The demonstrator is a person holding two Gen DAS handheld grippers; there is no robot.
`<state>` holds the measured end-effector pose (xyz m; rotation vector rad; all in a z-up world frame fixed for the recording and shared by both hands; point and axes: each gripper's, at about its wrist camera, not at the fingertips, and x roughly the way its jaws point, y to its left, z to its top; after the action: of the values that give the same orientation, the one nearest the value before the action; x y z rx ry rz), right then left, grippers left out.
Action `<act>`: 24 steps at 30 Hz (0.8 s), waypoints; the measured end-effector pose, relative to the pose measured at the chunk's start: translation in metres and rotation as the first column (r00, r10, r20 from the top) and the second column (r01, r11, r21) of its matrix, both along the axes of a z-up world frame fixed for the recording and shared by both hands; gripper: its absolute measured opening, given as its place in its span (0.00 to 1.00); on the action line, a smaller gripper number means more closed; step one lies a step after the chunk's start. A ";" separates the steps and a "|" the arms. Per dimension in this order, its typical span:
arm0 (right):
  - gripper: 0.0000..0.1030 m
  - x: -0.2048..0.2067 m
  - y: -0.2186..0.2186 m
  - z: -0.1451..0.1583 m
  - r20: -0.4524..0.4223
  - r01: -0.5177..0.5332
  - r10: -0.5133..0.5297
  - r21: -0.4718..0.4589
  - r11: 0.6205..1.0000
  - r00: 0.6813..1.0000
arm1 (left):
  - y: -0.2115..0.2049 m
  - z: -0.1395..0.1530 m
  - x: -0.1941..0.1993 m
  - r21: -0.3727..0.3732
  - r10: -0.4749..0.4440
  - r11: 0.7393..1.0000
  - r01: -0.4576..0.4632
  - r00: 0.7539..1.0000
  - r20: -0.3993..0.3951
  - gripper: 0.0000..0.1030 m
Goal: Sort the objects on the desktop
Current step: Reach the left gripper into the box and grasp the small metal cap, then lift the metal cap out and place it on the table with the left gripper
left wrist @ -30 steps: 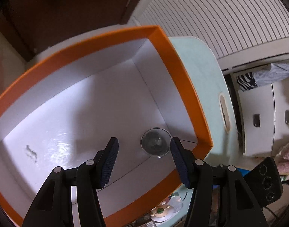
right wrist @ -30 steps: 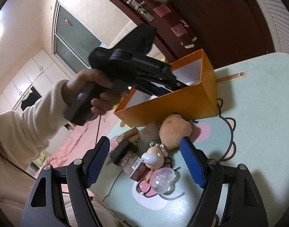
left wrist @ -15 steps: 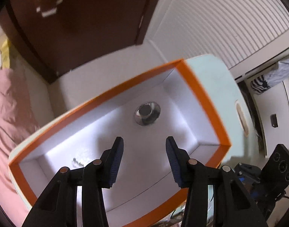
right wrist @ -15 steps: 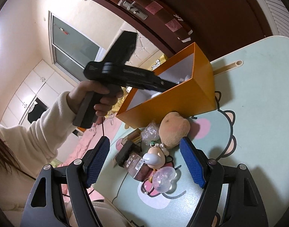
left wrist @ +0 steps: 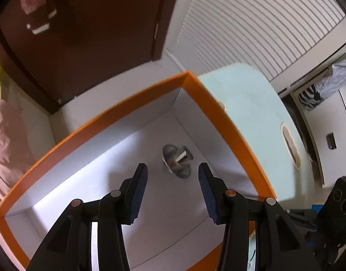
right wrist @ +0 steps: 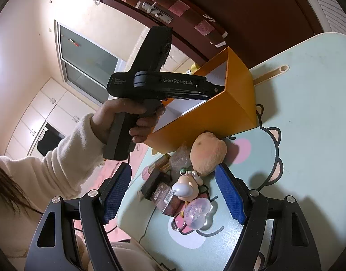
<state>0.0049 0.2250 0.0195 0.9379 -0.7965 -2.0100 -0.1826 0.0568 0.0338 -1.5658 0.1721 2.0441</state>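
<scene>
Best done by lifting the left gripper (left wrist: 171,176), jaws just narrowed to a middling gap and holding nothing, straight up clear of the orange box (left wrist: 229,133) rim so no wall gets nudged. Inside the box, only a small round clear item (left wrist: 178,160) on the white floor, toward the wall at 2 o'clock. At 6 o'clock of the box, on the mint table (right wrist: 308,113): right gripper (right wrist: 173,195) wide and empty over the unsorted pile, with a tan plush (right wrist: 207,153), a figurine (right wrist: 186,184), a dark packet (right wrist: 166,198) and a clear charm (right wrist: 197,212).
</scene>
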 end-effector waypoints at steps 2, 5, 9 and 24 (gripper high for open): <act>0.75 0.000 0.000 -0.001 0.005 -0.003 0.003 -0.006 1.000 1.000 | -0.001 0.001 -0.002 0.021 0.011 1.000 -0.011 1.000 -0.014 0.44; 0.75 -0.001 -0.001 -0.003 0.014 -0.009 0.009 -0.010 1.000 1.000 | 0.002 -0.004 -0.005 0.016 0.002 1.000 -0.002 1.000 -0.001 0.37; 0.75 -0.002 -0.001 -0.003 0.021 -0.008 0.008 -0.016 1.000 1.000 | 0.007 -0.008 -0.001 0.001 -0.022 1.000 0.022 1.000 -0.007 0.27; 0.75 -0.002 0.001 0.000 -0.004 0.021 -0.020 0.021 1.000 1.000 | -0.081 0.081 0.080 0.147 0.173 0.978 -0.149 0.970 -0.169 0.27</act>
<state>0.0026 0.2260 0.0192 0.9408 -0.7866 -2.0412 -0.1027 -0.0238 0.1145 -1.3505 -0.0265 2.2747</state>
